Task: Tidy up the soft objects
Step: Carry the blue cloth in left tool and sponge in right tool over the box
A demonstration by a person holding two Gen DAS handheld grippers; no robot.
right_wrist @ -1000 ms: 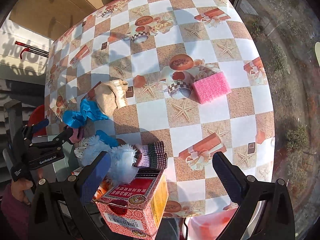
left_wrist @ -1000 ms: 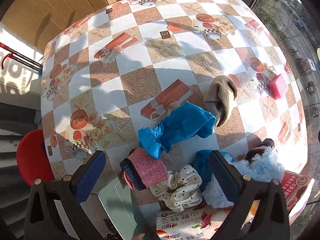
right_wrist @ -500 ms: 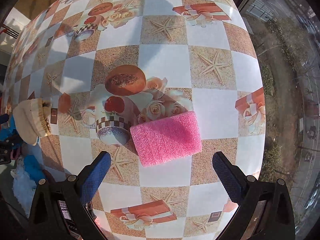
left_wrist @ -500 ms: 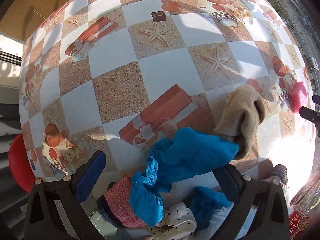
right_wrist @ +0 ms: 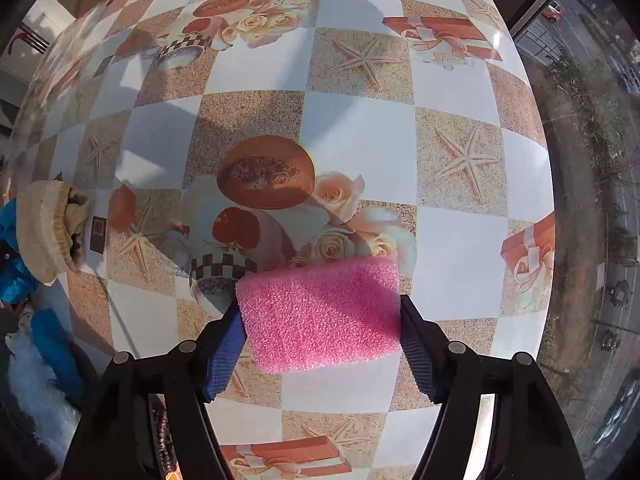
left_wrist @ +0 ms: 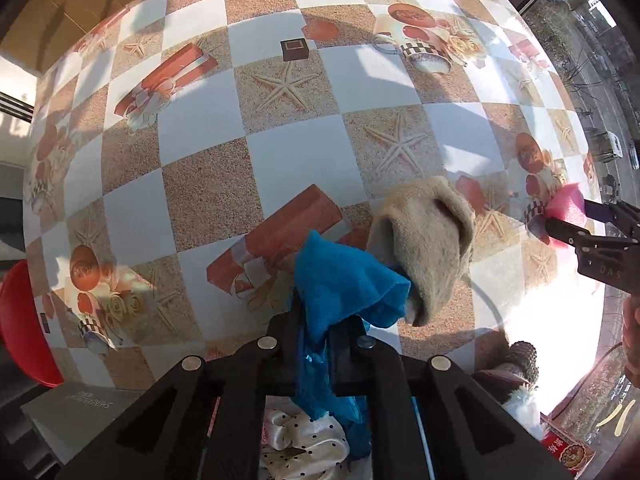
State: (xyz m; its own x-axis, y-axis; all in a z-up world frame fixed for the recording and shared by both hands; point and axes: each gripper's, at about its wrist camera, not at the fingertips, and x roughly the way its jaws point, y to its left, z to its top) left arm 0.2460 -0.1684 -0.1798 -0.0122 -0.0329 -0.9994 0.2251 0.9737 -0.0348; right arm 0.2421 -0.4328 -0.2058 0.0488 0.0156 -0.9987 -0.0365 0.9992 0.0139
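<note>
Blue cloth (left_wrist: 340,292) is pinched between the closed jaws of the left gripper (left_wrist: 318,332) at the lower middle of the left wrist view, its crumpled bulk bunched above the fingertips and a strip trailing down between the black arms. Just to its right, touching it, lies a beige knitted sock (left_wrist: 428,240) on the checked tablecloth (left_wrist: 208,168). Below the gripper a white fabric with black dots (left_wrist: 304,440) shows, and at the lower right edge a dark ribbed knit piece (left_wrist: 520,356) sits beside something white and fluffy (left_wrist: 524,408). At the far right of that view the right gripper's black arm reaches a pink sponge (left_wrist: 570,204). In the right wrist view the right gripper (right_wrist: 320,336) has just been closing; its blue pads (right_wrist: 224,356) stand against the two short sides of the pink sponge (right_wrist: 320,316), which lies flat on the tablecloth in the lower middle of the frame, partly over a printed cup. The beige sock (right_wrist: 48,232) appears at the left edge, with blue cloth (right_wrist: 14,248) behind it.
</note>
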